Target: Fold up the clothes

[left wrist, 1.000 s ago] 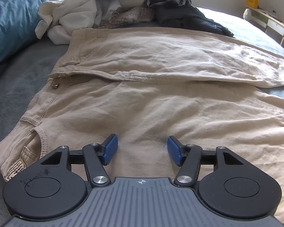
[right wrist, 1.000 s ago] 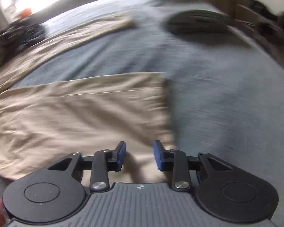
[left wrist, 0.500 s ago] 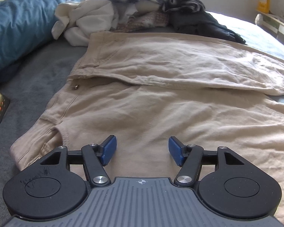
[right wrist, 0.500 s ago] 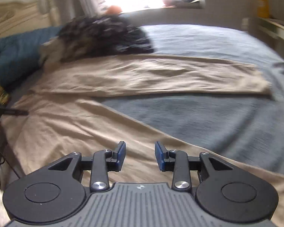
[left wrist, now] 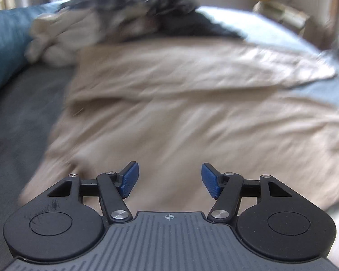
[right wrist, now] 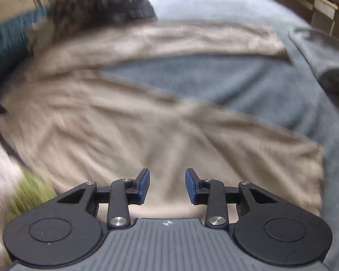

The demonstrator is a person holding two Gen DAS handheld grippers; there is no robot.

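Observation:
Tan trousers (left wrist: 180,103) lie spread flat on a grey-blue bed, the two legs running out to the right. My left gripper (left wrist: 168,179) hovers open over the near leg close to the waist end, with nothing between its blue pads. In the right wrist view the same trousers (right wrist: 115,126) fill the left and middle, their legs parted with bedding showing between. My right gripper (right wrist: 167,186) is open above the near leg, holding nothing. Both views are motion-blurred.
A heap of unfolded clothes (left wrist: 128,15), white, plaid and dark, sits at the far end of the bed (right wrist: 226,79). A teal pillow (left wrist: 4,49) lies at the left. A folded grey item (right wrist: 327,63) rests at the right. Furniture (left wrist: 284,15) stands beyond the bed.
Both grippers have swung, blurring both views. The left view has lifted and shifted, with the trousers sliding right; the right view now looks along the near leg. Both stay open and empty.

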